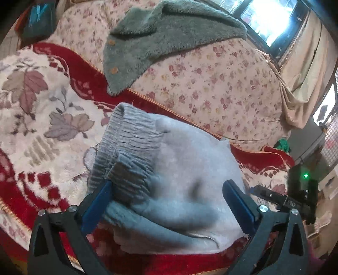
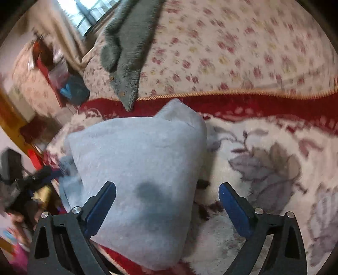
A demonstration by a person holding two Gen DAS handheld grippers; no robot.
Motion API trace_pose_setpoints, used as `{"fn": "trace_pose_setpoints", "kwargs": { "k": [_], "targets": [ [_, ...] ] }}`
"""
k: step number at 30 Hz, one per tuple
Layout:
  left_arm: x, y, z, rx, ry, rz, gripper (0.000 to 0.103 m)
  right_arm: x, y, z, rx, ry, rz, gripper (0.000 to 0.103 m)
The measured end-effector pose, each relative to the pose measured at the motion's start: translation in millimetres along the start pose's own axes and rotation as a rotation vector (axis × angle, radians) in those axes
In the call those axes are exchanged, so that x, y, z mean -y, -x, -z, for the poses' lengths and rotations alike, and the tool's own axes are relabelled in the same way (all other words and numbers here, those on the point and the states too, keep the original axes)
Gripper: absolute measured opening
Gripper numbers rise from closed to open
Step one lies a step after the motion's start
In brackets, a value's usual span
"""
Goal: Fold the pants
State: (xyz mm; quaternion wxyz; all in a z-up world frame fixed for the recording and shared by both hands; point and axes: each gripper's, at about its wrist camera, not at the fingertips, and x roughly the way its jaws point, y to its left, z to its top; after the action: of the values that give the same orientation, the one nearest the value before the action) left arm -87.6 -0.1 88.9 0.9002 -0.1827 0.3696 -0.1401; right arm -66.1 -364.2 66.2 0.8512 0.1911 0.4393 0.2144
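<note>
The light grey pants (image 1: 169,182) lie folded in a bundle on the red and cream floral blanket (image 1: 42,118), with the ribbed elastic waistband (image 1: 131,143) on top at the left. My left gripper (image 1: 169,190) is open, its blue fingers on either side of the bundle just above it. In the right wrist view the pants (image 2: 143,169) show as a smooth folded bundle. My right gripper (image 2: 169,194) is open above the bundle's right edge, holding nothing. The other gripper (image 1: 300,190) shows at the right edge of the left wrist view.
A grey-green fleece garment (image 1: 160,36) with buttons lies on a floral quilt (image 1: 211,84) behind the pants. A window (image 1: 274,19) and beige curtain (image 1: 304,63) are at the back right. Clutter and a red shelf (image 2: 48,69) stand at the left of the right wrist view.
</note>
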Motion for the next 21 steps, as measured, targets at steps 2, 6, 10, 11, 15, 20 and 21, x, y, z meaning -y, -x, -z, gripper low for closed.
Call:
{"fn": "trace_pose_setpoints", "kwargs": {
  "k": [2, 6, 10, 11, 15, 20, 21],
  "targets": [
    [-5, -7, -2, -0.002, -0.023, -0.011, 0.103, 14, -12, -1, -0.026, -0.072, -0.047, 0.102],
    [-28, -20, -8, -0.027, 0.031, -0.001, 0.103, 26, -34, -1, -0.077, -0.136, -0.105, 0.103],
    [-53, -32, -10, -0.047, 0.103, 0.048, 0.103, 30, -52, -1, -0.105, -0.161, -0.188, 0.103],
    [-58, -38, -9, -0.069, 0.121, 0.064, 0.103, 32, -55, -2, -0.106, -0.173, -0.208, 0.103],
    [-77, -64, 1, -0.123, 0.197, 0.119, 0.103, 33, -70, -5, -0.116, -0.206, -0.274, 0.103],
    [-82, -78, 13, -0.103, 0.262, 0.216, 0.103, 26, -83, -11, -0.167, -0.18, -0.32, 0.103],
    [-83, -81, 18, -0.104, 0.281, 0.229, 0.103, 22, -86, -12, -0.175, -0.161, -0.326, 0.103]
  ]
}}
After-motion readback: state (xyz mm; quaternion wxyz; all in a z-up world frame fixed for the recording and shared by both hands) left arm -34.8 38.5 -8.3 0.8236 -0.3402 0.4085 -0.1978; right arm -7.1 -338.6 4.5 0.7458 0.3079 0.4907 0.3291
